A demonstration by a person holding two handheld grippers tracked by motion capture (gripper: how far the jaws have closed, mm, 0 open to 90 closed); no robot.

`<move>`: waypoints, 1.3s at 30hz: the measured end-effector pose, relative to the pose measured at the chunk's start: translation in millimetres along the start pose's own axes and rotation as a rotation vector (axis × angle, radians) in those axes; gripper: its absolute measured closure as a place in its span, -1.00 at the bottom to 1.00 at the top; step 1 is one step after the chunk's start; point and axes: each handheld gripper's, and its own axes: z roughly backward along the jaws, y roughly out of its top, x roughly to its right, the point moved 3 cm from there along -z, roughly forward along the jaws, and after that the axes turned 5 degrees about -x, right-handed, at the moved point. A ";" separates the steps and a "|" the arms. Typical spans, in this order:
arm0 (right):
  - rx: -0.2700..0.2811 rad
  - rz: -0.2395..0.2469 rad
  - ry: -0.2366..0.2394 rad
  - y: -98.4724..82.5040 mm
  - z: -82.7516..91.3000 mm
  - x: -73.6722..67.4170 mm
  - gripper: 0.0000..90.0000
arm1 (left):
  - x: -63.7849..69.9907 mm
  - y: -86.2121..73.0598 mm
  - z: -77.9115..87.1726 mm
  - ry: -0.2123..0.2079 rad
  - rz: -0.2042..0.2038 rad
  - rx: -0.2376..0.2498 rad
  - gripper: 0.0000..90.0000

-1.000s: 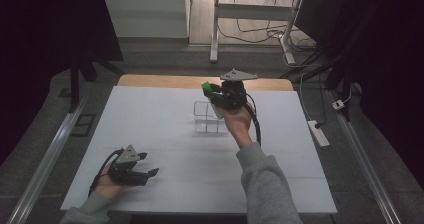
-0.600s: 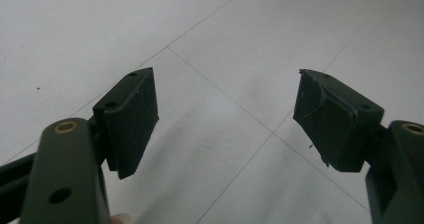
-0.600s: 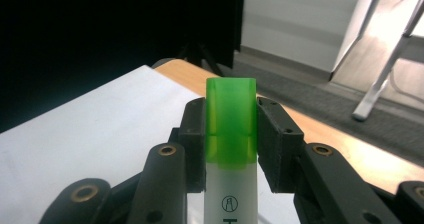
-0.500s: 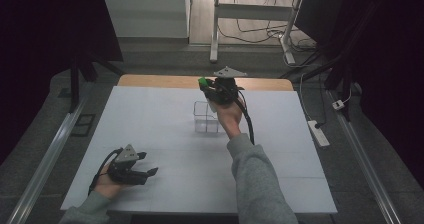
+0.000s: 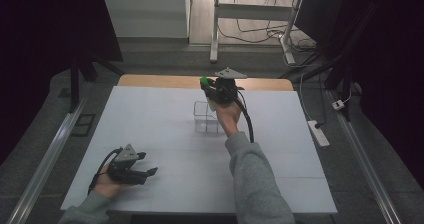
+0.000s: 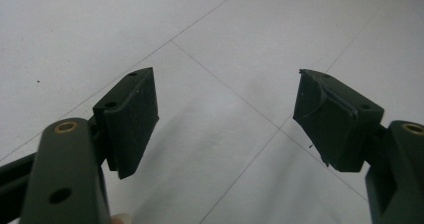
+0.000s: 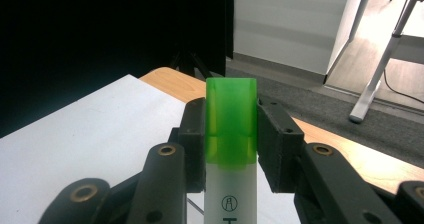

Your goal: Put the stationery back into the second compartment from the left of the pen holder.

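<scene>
My right gripper is shut on a white highlighter with a green cap, held above the far side of the table. In the right gripper view the highlighter stands upright between the two pads, cap on top. Just below and in front of that hand, a small clear box stands on the white table top. My left gripper rests low near the front left corner, held by a hand. Its jaws are wide apart, and the left gripper has only bare table between its pads.
A strip of wooden table edge shows beyond the white sheet. On the floor lie a white power strip at the right and metal rails at the left. Desk legs and cables stand farther back.
My right hand has carried the highlighter a little to the left and slightly lower, over the clear box's far side. The left gripper has stayed where it was.
</scene>
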 end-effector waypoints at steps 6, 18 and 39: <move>-0.004 0.006 -0.009 -3.4 4.6 0.5 0.44 | 0.7 0.1 -0.4 0.003 -0.009 -0.007 -0.43; -0.025 0.017 0.013 -5.5 22.4 1.6 0.17 | 1.6 0.4 -1.5 0.005 -0.015 -0.014 -0.43; -0.132 0.067 0.102 -39.4 58.3 1.6 0.07 | 2.0 0.1 -1.1 0.015 -0.015 -0.018 -0.43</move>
